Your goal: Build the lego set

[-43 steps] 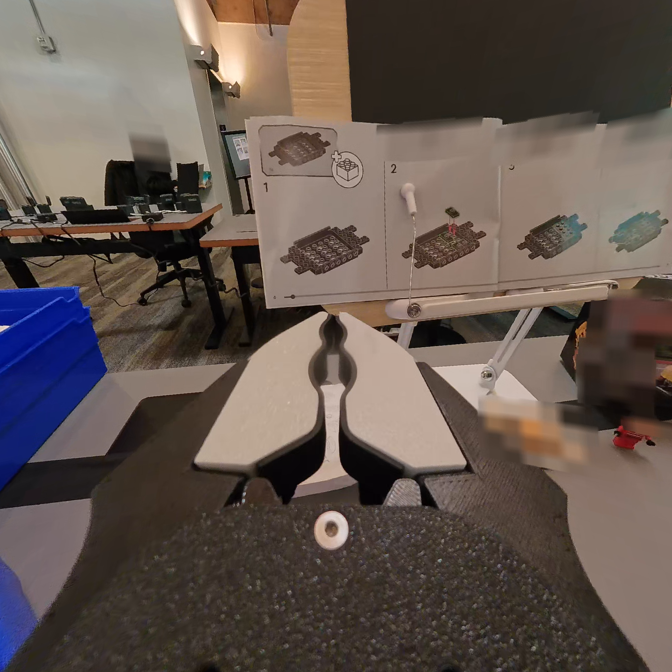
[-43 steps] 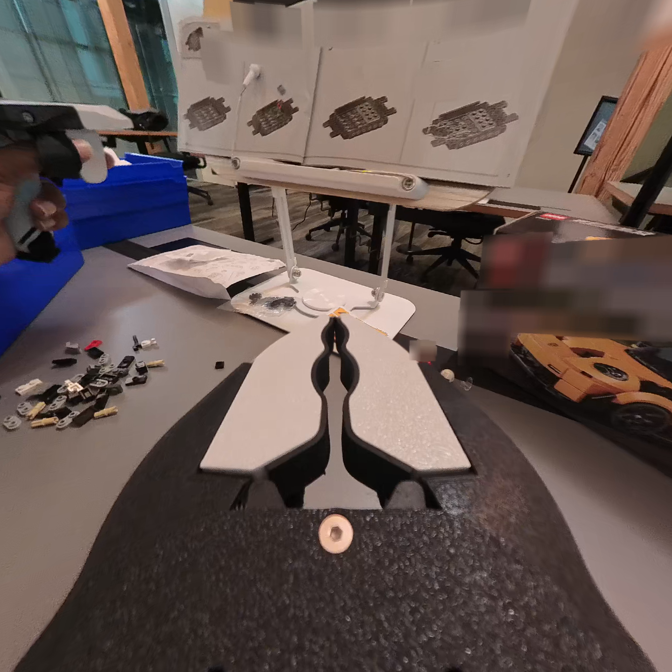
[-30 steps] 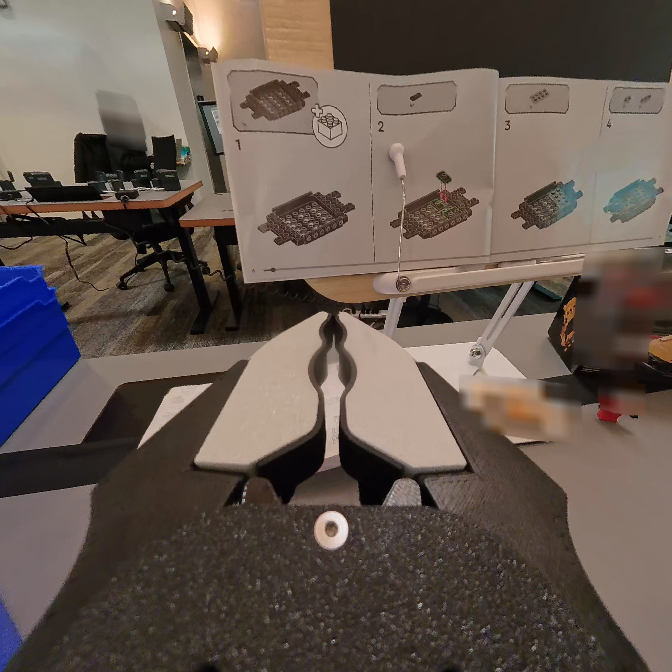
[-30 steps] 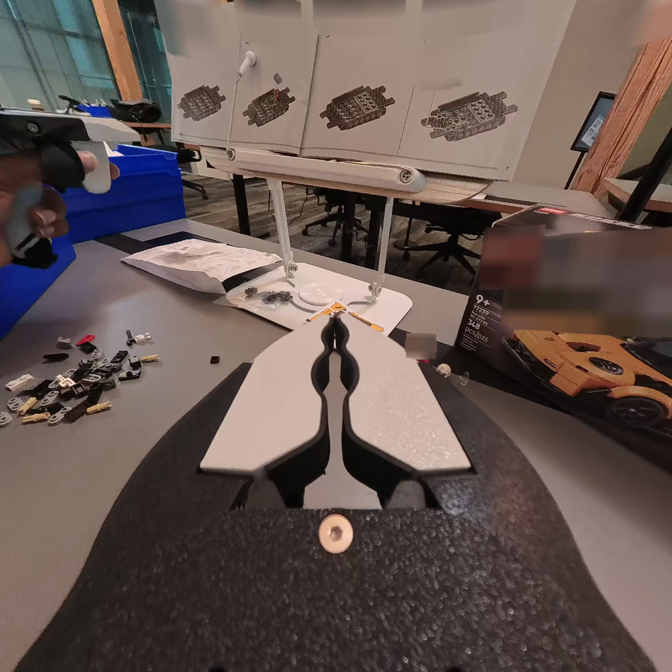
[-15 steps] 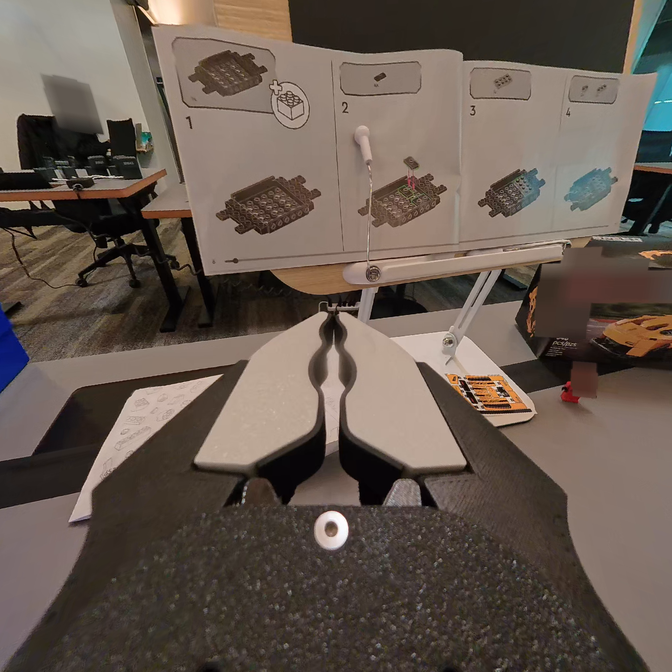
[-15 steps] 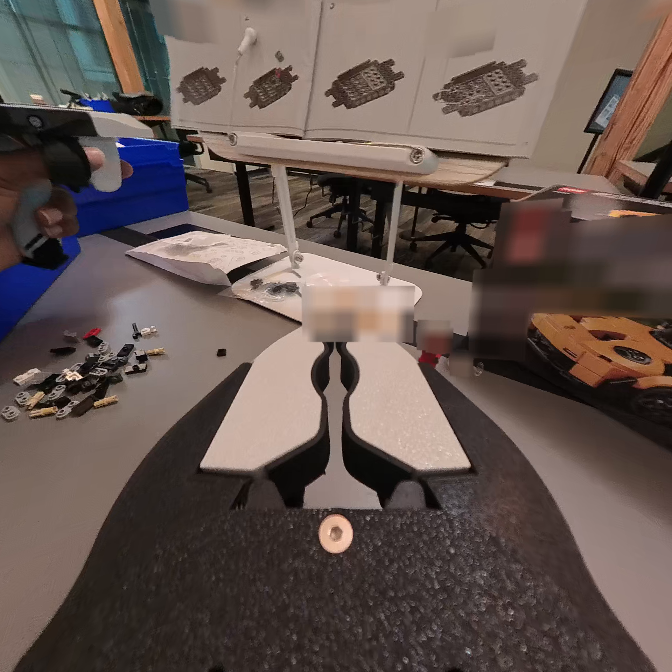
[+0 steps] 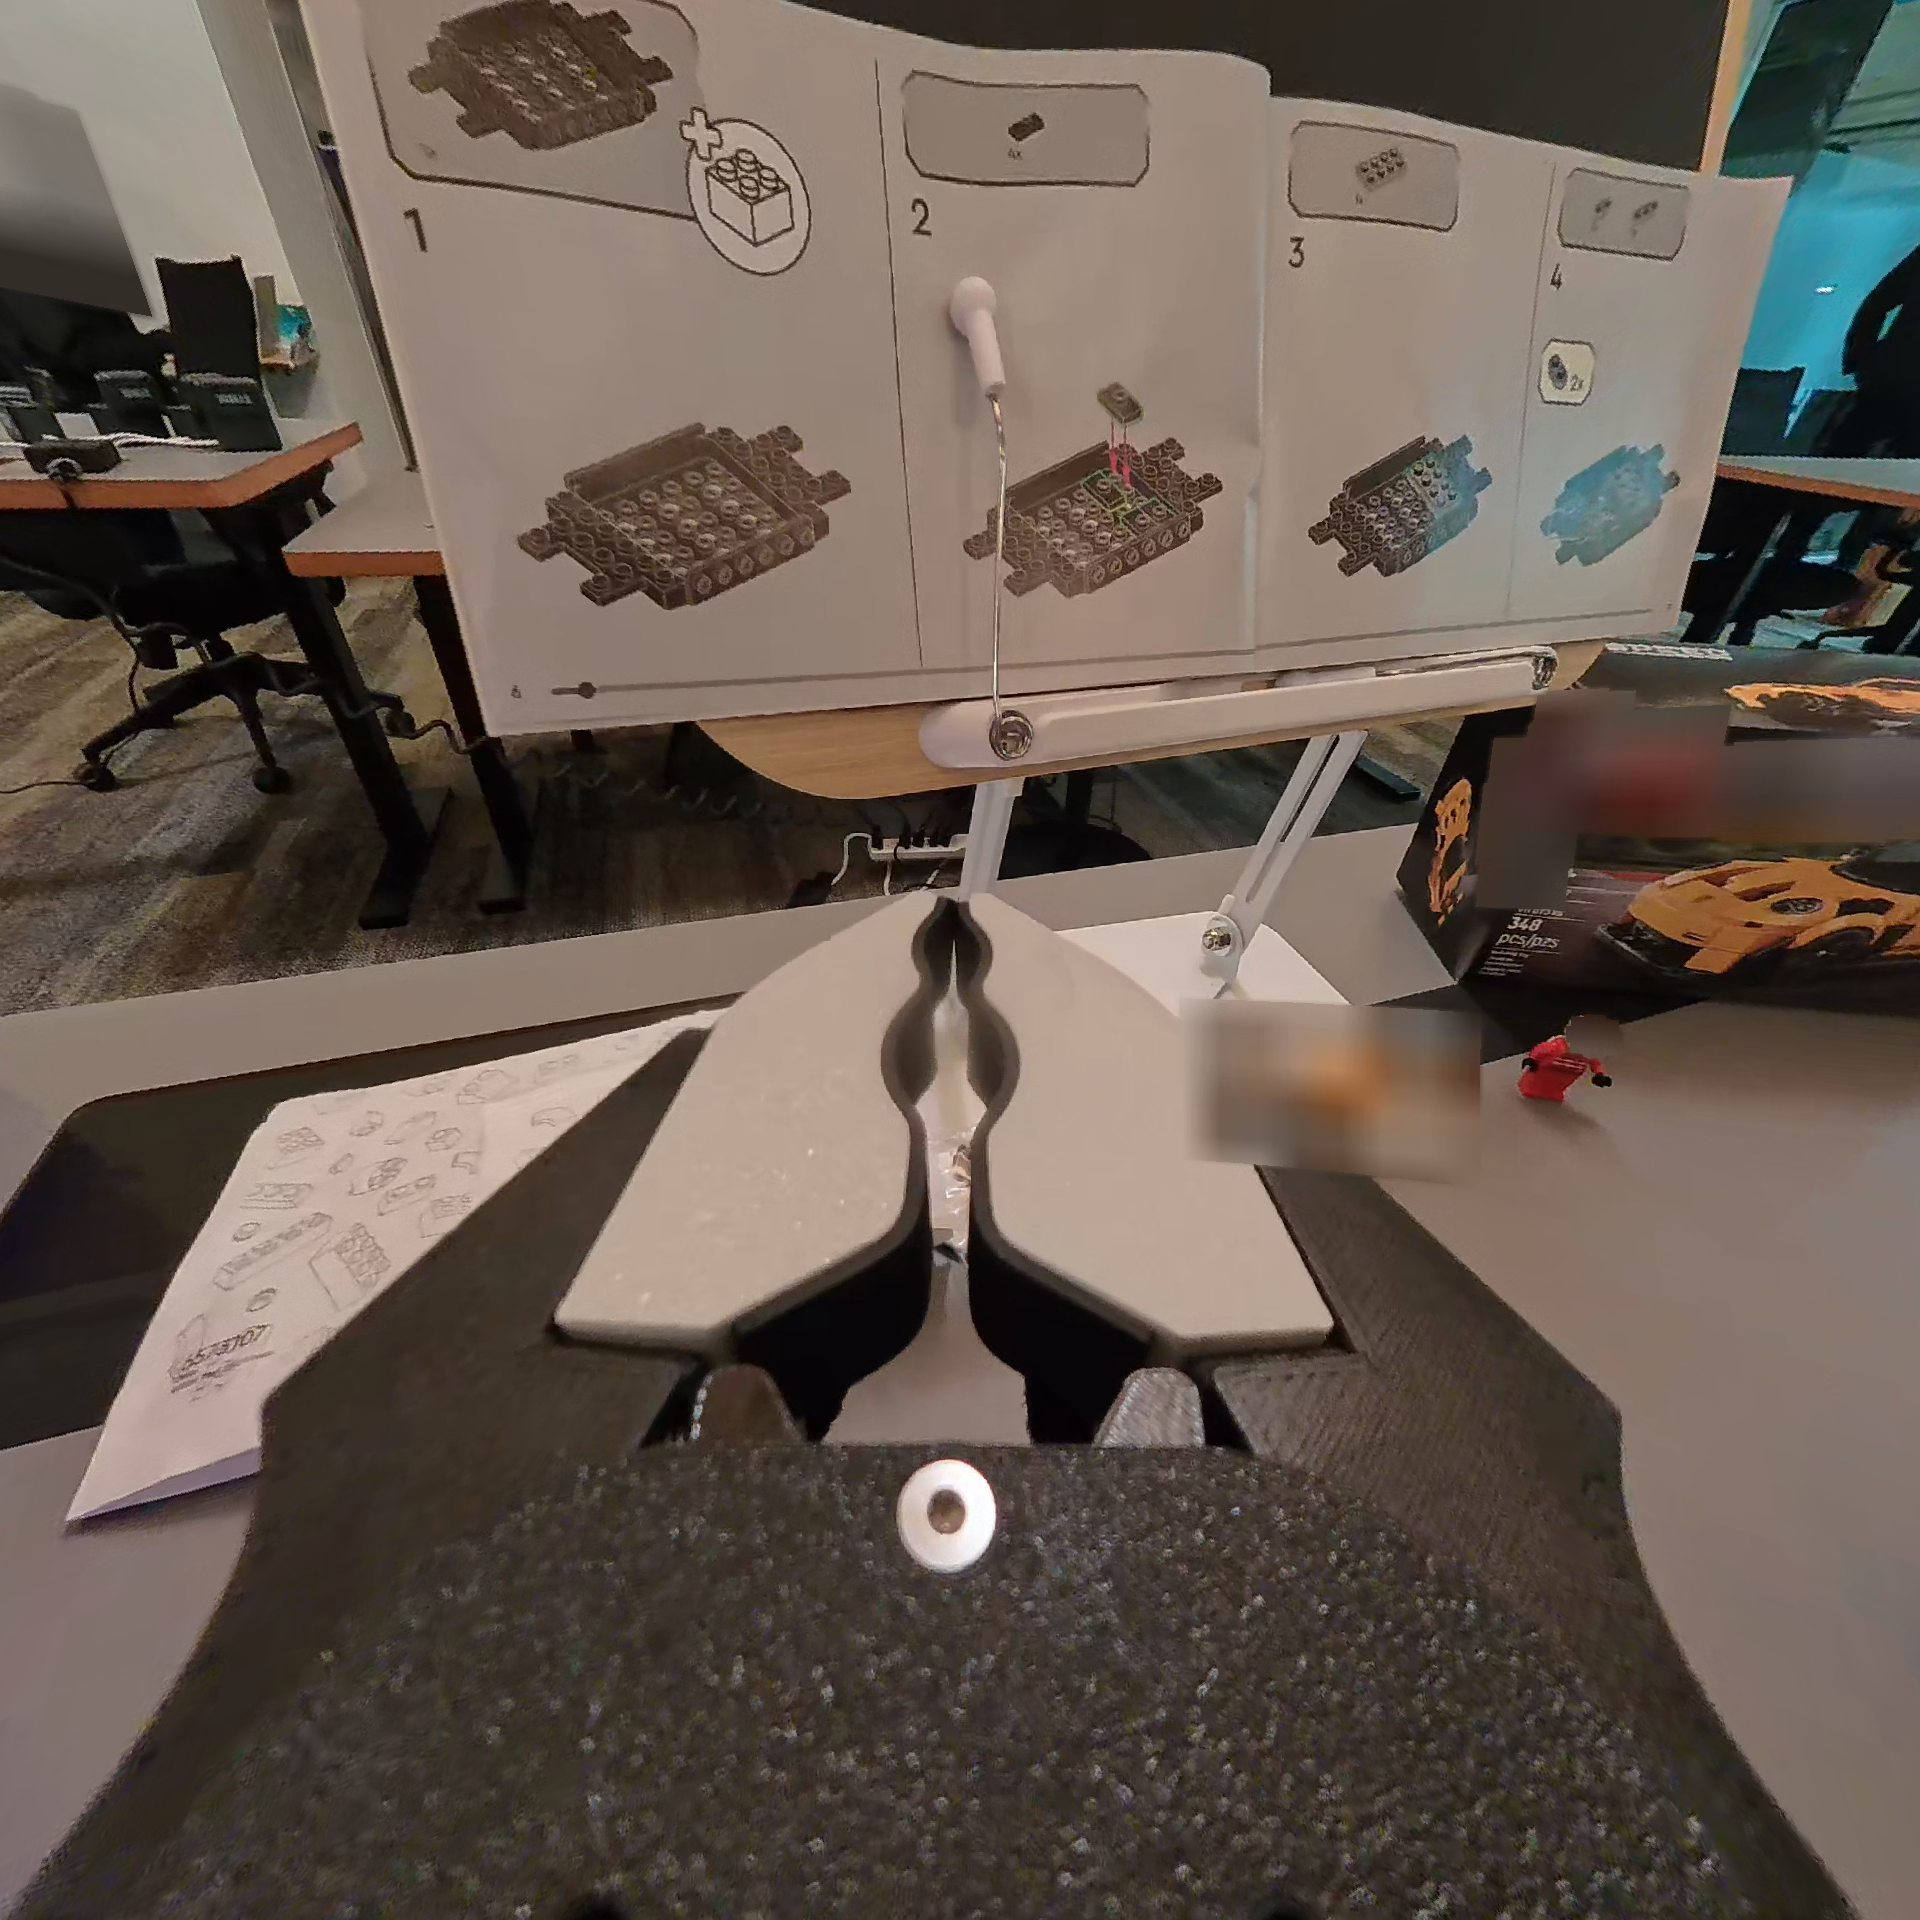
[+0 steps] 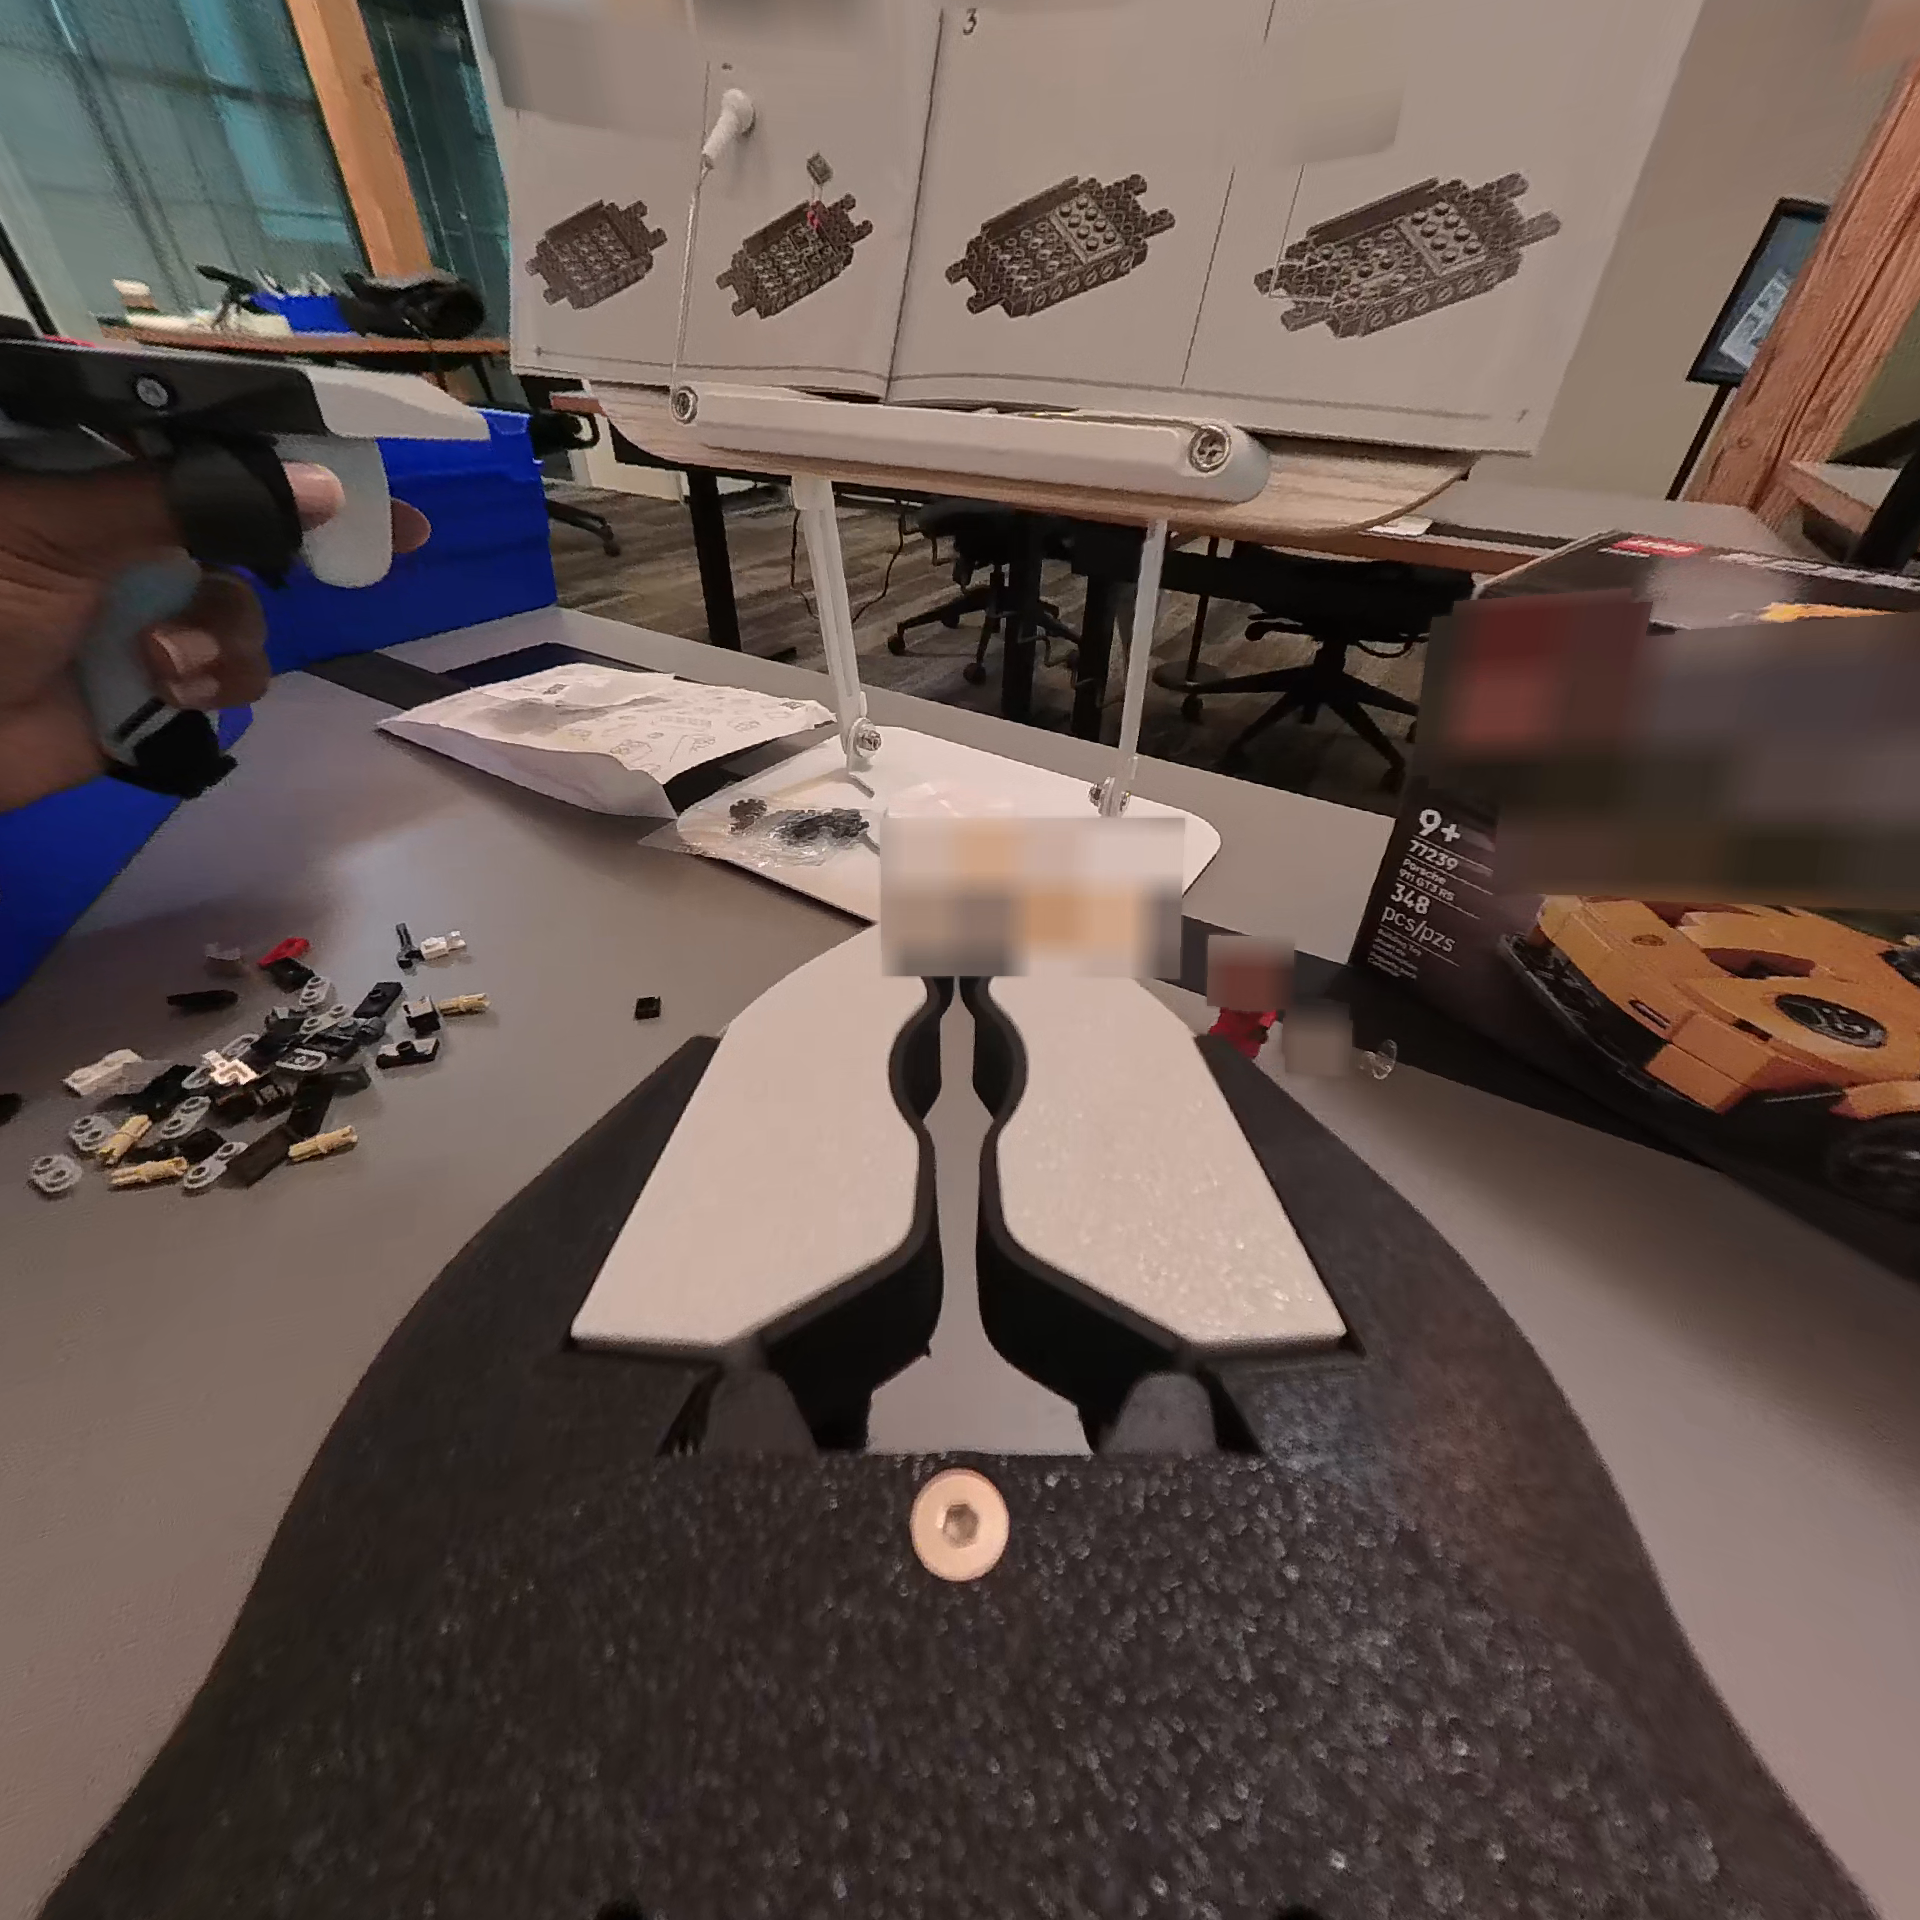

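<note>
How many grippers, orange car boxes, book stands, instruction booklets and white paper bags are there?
Grippers: 2, the left gripper and the right gripper
Orange car box: 1
Book stand: 1
Instruction booklet: 1
White paper bag: 1
Total: 6

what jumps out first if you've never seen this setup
The open instruction booklet dominates, propped on a white stand at the back of the grey table. Loose small lego pieces lie scattered to the left, and a boxed set showing an orange car sits on the right.
</note>
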`<state>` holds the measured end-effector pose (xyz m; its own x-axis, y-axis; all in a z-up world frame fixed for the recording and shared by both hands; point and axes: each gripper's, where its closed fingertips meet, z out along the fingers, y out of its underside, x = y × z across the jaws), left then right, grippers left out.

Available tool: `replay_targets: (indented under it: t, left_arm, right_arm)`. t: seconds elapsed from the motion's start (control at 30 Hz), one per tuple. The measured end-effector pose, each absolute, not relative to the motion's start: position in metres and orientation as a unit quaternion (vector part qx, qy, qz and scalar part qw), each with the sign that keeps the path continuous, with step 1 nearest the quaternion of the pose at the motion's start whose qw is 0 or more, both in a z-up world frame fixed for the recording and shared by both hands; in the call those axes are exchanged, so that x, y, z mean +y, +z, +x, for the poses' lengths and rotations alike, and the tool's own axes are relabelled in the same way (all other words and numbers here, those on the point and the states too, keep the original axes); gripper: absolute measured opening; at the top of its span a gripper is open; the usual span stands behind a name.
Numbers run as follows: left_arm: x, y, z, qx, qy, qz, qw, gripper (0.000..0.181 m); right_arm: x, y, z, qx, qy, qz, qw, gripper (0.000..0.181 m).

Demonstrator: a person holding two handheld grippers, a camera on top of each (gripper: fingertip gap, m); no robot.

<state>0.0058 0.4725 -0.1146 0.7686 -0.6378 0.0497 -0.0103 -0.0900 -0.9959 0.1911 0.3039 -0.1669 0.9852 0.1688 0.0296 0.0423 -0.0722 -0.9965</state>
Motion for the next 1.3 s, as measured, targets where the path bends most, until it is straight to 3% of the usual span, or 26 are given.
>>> replay_targets:
  t: [0.7,1.3]
  left_arm:
    - [0.468,-0.083,-0.013,0.206,-0.169,-0.649,0.712,0.000]
    - [0.473,-0.092,-0.005,0.219,-0.151,-0.657,0.706,0.000]
  right_arm:
    - [0.300,-0.151,0.211,-0.045,0.013,-0.709,0.703,0.000]
    - [0.302,-0.157,0.205,-0.056,0.020,-0.717,0.695,0.000]
